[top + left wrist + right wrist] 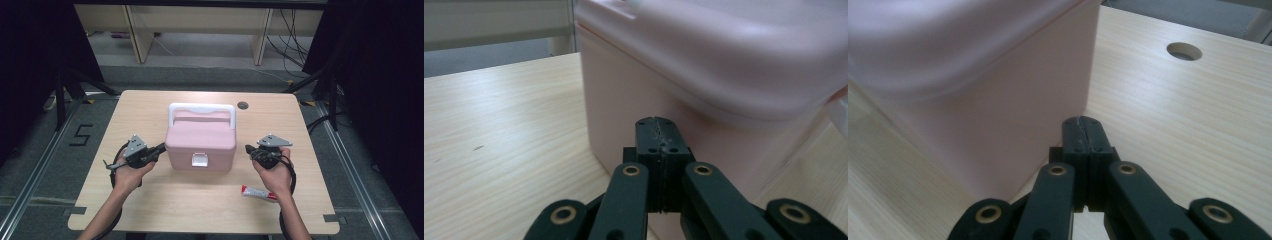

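Left gripper (161, 148) and right gripper (248, 148) were held level, pointing inward at the pink box (200, 141) from either side, both jaws pressed together, pinching nothing.

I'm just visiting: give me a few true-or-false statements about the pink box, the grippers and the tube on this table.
1. The pink plastic box with a white handle has its lid closed. True.
2. Both grippers have their jaws wide open. False: the left gripper and right gripper are shut, empty.
3. The red-and-white tube lies inside the box. False: it lies on the wooden table, near the right hand.
4. One gripper flanks each side of the box. True.
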A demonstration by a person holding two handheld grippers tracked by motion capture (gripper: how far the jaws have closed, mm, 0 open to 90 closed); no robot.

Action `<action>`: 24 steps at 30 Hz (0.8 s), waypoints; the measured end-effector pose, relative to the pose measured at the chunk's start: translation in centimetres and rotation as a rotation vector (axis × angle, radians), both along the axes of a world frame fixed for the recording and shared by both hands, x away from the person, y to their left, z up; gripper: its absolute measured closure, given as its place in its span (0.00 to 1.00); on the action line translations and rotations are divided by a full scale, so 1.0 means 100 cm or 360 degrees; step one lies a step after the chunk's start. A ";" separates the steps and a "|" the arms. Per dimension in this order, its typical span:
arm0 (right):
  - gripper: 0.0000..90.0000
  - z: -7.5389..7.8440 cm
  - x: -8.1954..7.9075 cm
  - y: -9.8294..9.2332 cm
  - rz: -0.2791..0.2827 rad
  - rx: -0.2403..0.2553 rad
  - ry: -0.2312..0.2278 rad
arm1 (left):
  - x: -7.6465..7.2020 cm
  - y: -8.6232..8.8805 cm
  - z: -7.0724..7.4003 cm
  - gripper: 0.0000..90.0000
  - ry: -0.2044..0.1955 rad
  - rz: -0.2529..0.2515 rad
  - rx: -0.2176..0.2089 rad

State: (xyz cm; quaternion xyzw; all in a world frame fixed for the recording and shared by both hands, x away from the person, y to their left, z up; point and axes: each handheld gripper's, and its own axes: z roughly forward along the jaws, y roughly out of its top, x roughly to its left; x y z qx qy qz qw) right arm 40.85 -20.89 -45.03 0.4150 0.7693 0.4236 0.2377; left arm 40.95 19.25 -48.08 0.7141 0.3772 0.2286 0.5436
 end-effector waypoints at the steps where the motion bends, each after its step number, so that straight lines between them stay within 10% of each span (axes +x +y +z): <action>1: 1.00 0.001 0.000 0.002 0.0006 0.0001 0.0018 | 0.003 -0.001 0.000 1.00 0.0002 -0.0009 -0.0016; 24: 1.00 0.002 0.001 -0.059 -0.0202 -0.0044 0.0047 | 0.041 -0.098 0.011 1.00 -0.0001 -0.0245 0.0132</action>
